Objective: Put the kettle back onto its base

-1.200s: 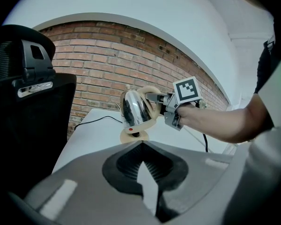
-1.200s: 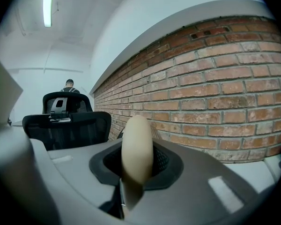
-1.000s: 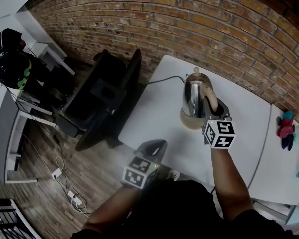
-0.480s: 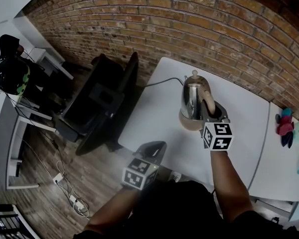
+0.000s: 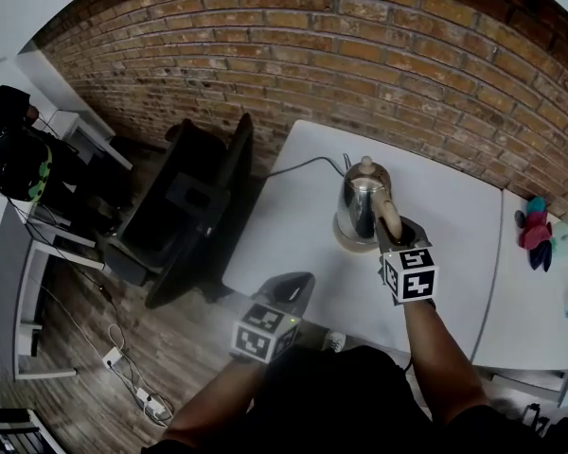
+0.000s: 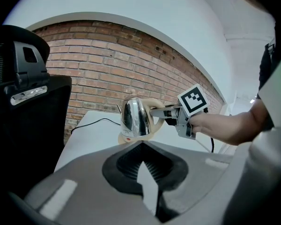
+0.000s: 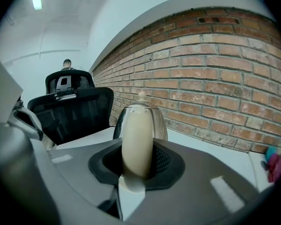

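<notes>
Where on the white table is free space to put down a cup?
Free: the table left of the kettle, in front of the cord, and the stretch right of the right gripper. Crowded: around the kettle itself.

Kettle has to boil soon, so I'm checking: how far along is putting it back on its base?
Looks done: the kettle stands upright on its beige base, apparently seated. In hand: the right gripper is shut on the kettle's handle. Left to do: open it and pull away. The left gripper is shut, empty, uninvolved.
</notes>
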`<act>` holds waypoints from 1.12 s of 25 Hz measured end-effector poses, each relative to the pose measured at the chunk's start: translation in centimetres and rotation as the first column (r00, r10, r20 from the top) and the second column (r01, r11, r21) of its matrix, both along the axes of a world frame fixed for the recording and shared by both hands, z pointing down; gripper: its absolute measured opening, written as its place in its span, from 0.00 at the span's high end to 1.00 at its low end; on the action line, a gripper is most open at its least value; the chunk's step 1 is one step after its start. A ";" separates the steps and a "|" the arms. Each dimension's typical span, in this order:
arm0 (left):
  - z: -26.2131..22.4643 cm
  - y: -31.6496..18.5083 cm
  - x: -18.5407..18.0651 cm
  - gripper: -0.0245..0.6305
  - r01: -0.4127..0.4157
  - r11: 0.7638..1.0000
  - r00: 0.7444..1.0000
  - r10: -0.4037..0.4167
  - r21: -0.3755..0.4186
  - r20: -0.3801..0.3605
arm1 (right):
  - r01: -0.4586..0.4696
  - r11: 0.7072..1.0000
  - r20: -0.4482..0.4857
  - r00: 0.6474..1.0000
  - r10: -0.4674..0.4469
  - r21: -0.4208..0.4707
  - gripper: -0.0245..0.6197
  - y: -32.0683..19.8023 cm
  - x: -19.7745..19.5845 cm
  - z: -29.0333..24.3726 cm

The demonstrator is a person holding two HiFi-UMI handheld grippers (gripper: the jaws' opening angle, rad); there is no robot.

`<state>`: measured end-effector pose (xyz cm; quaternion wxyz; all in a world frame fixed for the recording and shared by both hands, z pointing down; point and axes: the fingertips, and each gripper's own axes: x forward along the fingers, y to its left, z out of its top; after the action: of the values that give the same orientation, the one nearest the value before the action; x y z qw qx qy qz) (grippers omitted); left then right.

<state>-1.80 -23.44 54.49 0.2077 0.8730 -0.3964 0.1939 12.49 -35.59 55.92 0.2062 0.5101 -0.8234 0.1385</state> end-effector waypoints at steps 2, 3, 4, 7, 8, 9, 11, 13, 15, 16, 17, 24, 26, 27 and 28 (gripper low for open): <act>-0.1 0.1 0.1 0.96 -0.008 1.000 1.000 0.008 0.001 0.003 | 0.003 1.000 -0.010 1.000 -0.003 -0.012 0.80 0.6 0.1 0.7; -0.1 0.1 0.1 0.96 -0.012 1.000 1.000 0.012 0.000 0.005 | 0.003 1.000 -0.011 1.000 -0.003 -0.017 0.79 0.9 0.1 1.1; -0.2 0.2 0.3 0.96 -0.016 1.000 1.000 0.016 0.001 0.004 | 0.002 1.000 -0.010 1.000 -0.002 -0.021 0.79 1.1 0.2 1.4; -0.9 0.1 0.9 0.96 -0.035 0.999 0.999 0.035 0.025 -0.008 | -0.010 1.000 -0.010 1.000 0.009 -0.030 0.79 1.5 0.2 2.3; -1.1 0.1 0.9 0.96 -0.041 0.999 0.999 0.041 0.028 -0.007 | -0.012 0.999 -0.012 1.000 0.011 -0.035 0.79 1.6 0.2 2.6; -1.0 0.2 0.9 0.96 -0.046 0.999 0.999 0.046 0.025 -0.004 | -0.013 0.999 -0.012 1.000 0.012 -0.043 0.79 1.8 0.1 2.8; -1.0 0.5 0.8 0.96 -0.052 0.998 0.999 0.052 0.017 -0.002 | -0.012 0.998 -0.009 1.000 0.012 -0.067 0.78 2.1 -0.1 3.5; -0.9 0.6 0.7 0.96 -0.054 0.998 0.999 0.054 0.017 -0.002 | -0.011 0.996 -0.017 1.000 0.010 -0.086 0.78 2.6 -0.2 4.1; -0.9 0.7 0.4 0.96 -0.050 0.999 0.999 0.050 0.015 0.000 | -0.008 0.996 -0.031 0.999 0.005 -0.094 0.78 3.1 -0.4 4.8; -0.9 0.7 0.2 0.96 -0.049 0.999 0.999 0.049 0.013 0.000 | -0.008 0.995 -0.036 0.999 0.005 -0.098 0.78 3.3 -0.4 5.2; -0.8 0.8 0.1 0.96 -0.049 0.999 0.999 0.049 0.009 0.000 | -0.011 0.995 -0.040 0.999 0.007 -0.104 0.78 3.5 -0.4 5.5; -0.8 1.1 -0.2 0.96 -0.064 0.998 0.998 0.064 0.003 -0.002 | -0.029 0.993 -0.067 0.998 0.022 -0.112 0.77 4.2 -0.2 6.9; -0.7 1.2 -0.4 0.96 -0.071 0.997 0.997 0.071 0.005 0.002 | -0.029 0.994 -0.078 0.997 0.021 -0.109 0.77 4.2 -0.2 6.9; -0.8 1.2 -0.4 0.96 -0.072 0.997 0.997 0.072 0.007 0.003 | -0.030 0.994 -0.083 0.996 0.021 -0.107 0.75 4.1 -0.3 6.8; -0.8 1.2 -0.4 0.96 -0.074 0.997 0.997 0.074 0.007 0.003 | -0.032 0.994 -0.087 0.996 0.023 -0.106 0.70 4.2 -0.2 6.8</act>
<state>-2.22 -22.22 53.71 0.1964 0.8876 -0.3647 0.2012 12.26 -31.41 62.73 0.2664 0.5150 -0.7982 0.1633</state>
